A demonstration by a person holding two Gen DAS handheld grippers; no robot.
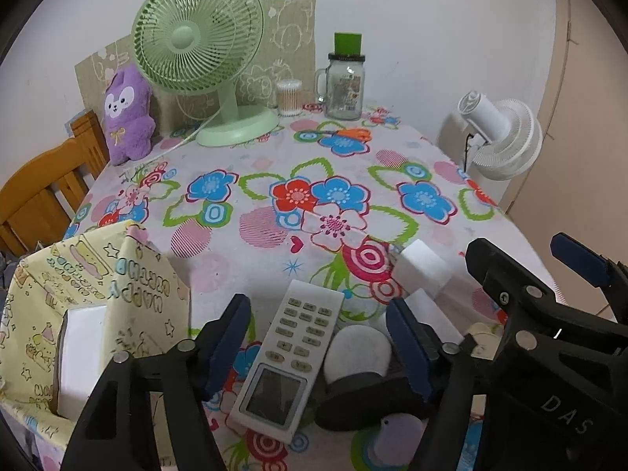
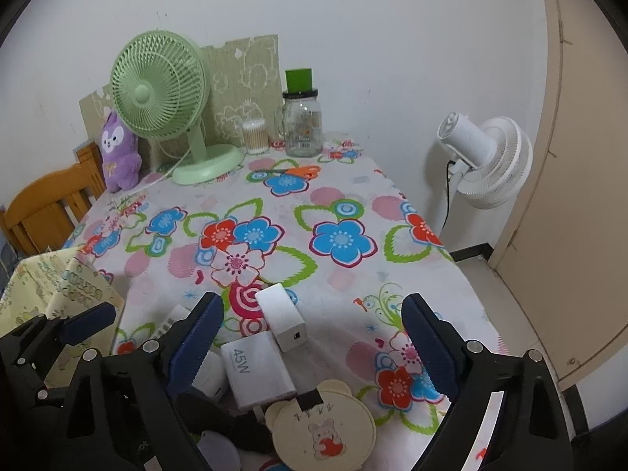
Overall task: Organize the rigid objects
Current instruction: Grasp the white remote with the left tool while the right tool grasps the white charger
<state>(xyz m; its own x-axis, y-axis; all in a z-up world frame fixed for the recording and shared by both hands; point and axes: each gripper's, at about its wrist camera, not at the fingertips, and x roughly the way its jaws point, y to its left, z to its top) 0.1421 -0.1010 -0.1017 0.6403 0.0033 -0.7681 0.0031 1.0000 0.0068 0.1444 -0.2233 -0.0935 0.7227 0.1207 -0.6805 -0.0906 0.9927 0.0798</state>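
A white remote control [image 1: 286, 357] lies on the flowered tablecloth between the fingers of my open left gripper [image 1: 318, 347]. Beside it sit a round white item [image 1: 359, 347] on a black object [image 1: 365, 404] and a lilac tag [image 1: 396, 435]. My right gripper [image 2: 314, 349] is open above a white 45W charger [image 2: 257, 369], a smaller white adapter [image 2: 280, 316] and a beige bear-shaped mirror [image 2: 324, 428]. A yellow patterned box [image 1: 78, 306] stands at the left with a white box [image 1: 80, 357] inside it.
At the table's far end stand a green fan [image 1: 200, 51], a purple plush toy [image 1: 127, 115], a cotton swab jar [image 1: 289, 98] and a glass jar with a green lid [image 1: 345, 78]. A white fan [image 2: 486, 161] stands off the right edge; a wooden chair [image 1: 43, 192] at left.
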